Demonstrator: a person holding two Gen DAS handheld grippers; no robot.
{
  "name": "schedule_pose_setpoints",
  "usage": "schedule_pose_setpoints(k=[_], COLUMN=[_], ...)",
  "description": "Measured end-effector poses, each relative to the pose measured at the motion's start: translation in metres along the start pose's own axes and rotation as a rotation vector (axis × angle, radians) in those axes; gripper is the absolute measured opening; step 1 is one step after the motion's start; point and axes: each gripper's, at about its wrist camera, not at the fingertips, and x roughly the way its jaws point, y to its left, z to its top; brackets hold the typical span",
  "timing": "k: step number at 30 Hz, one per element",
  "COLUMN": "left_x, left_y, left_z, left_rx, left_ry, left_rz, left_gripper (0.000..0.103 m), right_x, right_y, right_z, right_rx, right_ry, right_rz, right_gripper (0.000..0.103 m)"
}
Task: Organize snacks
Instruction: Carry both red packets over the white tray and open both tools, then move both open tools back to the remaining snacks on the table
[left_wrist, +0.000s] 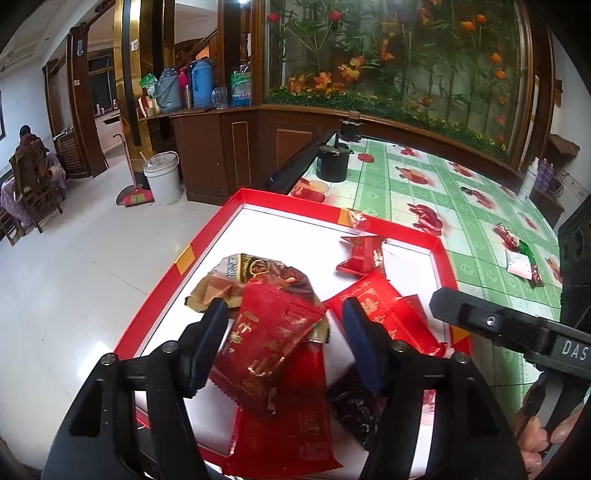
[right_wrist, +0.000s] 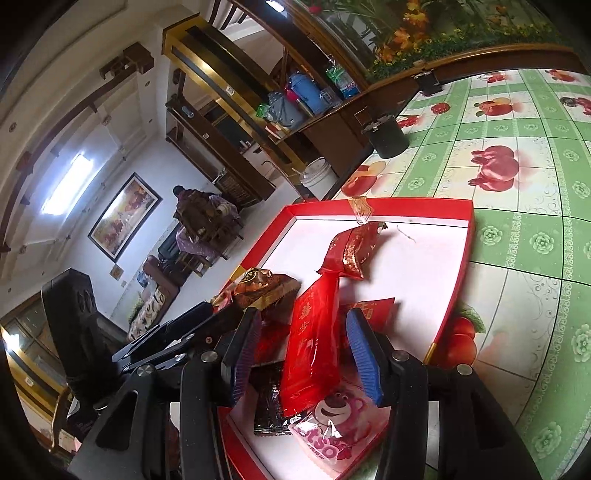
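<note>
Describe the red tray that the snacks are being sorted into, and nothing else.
The red tray is a shallow rectangular box, cardboard by its look, with low red walls, a white floor and gold patches on its rim. It lies flat on the green patterned tablecloth, one side at the table's edge. Inside lie several red snack packets, a brown-gold one, a dark one and a pink bear packet.

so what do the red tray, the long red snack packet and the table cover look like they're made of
Red tray: likely cardboard, thin folded red walls, matte white floor.
Long red snack packet: glossy plastic film, bright glare, crimped ends.
Table cover: probably printed vinyl or oilcloth, smooth with a faint sheen; can't be sure.
</note>
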Motion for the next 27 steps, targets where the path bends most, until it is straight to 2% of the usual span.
schedule_pose_setpoints(k=[2,8,12,18,22,25,27], left_x=[-0.002,-0.002,-0.003,-0.005,-0.007,-0.008,-0.008], left_y=[-0.004,-0.015,-0.023,-0.036,-0.053,-0.077,-0.098], left_z=[-0.001,0.0,0.001,0.002,0.005,0.01,0.017], left_rx=[0.007,0.031,0.043,0.064,0.098,0.153,0.193], left_ry=[-0.006,-0.004,0.0,0.002,0.001,-0.003,-0.002], left_rz=[-0.006,-0.015,-0.017,-0.021,-0.027,-0.044,-0.073], left_gripper=[0.071,0.071,0.071,0.071,0.073,0.073,0.073], right_x=[-0.002,-0.019,-0.045,-0.114,-0.174,-0.203,-0.211], right_y=[0.0,-0.01,-0.029,-0.081,-0.129,-0.162,-0.183], right_z=[0.0,0.006,0.015,0.031,0.038,0.048,0.058], right_rx=[-0.002,0.021,0.048,0.114,0.182,0.209,0.253], right_ry=[-0.005,-0.061,-0.119,-0.261,-0.371,-0.39,-0.371], right_rz=[-0.002,-0.028,-0.082,-0.219,-0.363,-0.488,-0.538], right_gripper=[0.05,0.05,0.051,0.054,0.056,0.059,0.059])
